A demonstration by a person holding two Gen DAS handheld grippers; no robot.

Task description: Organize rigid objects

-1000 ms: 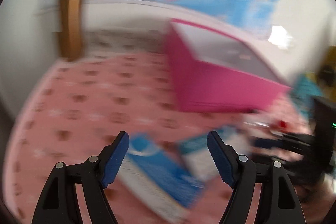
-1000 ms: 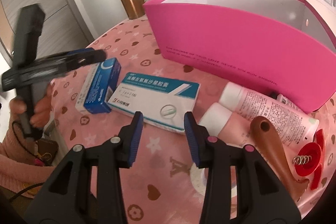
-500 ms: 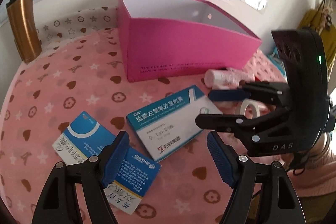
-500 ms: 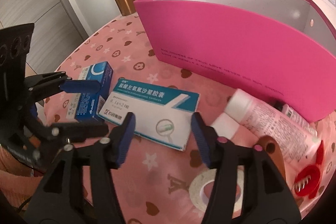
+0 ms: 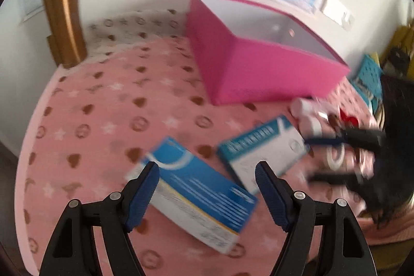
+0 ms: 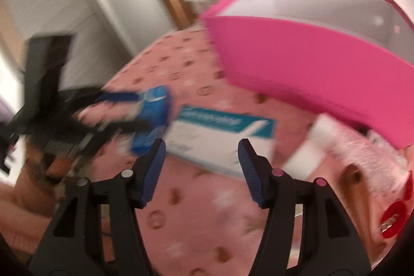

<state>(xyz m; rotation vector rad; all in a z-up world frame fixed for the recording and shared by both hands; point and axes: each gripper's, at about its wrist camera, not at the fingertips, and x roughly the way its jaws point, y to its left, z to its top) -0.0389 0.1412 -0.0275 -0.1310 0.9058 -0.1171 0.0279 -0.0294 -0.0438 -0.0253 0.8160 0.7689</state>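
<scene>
1. Through the left wrist view, the left gripper [image 5: 207, 194] is seen with its jaws spread and nothing pinched; the blue medicine box [image 5: 199, 194] lies flat on the pink tablecloth [image 5: 103, 126] between and below the blue pads.
2. Just beside it, to the right, the teal-and-white medicine box [image 5: 261, 149] is found, also flat on the cloth.
3. Further back, the open pink storage box [image 5: 258, 69] is set upright, and a gold tumbler [image 5: 64, 25] is stood near the wall at the left.
4. At the right edge the right gripper [image 5: 333, 154] is caught, blurred, over white bottles [image 5: 310, 118].
5. Across in the right wrist view, the right gripper [image 6: 201, 170] is shown with jaws parted and empty, held over the near edge of the teal-and-white medicine box [image 6: 220, 136].
6. At the left the left gripper [image 6: 129, 110] is glimpsed around the blue medicine box [image 6: 152, 118]; contact cannot be told through the blur.
7. Beside the pink storage box [image 6: 310, 74], the white bottles [image 6: 323, 144] and a red object [image 6: 393, 219] are spotted.
</scene>
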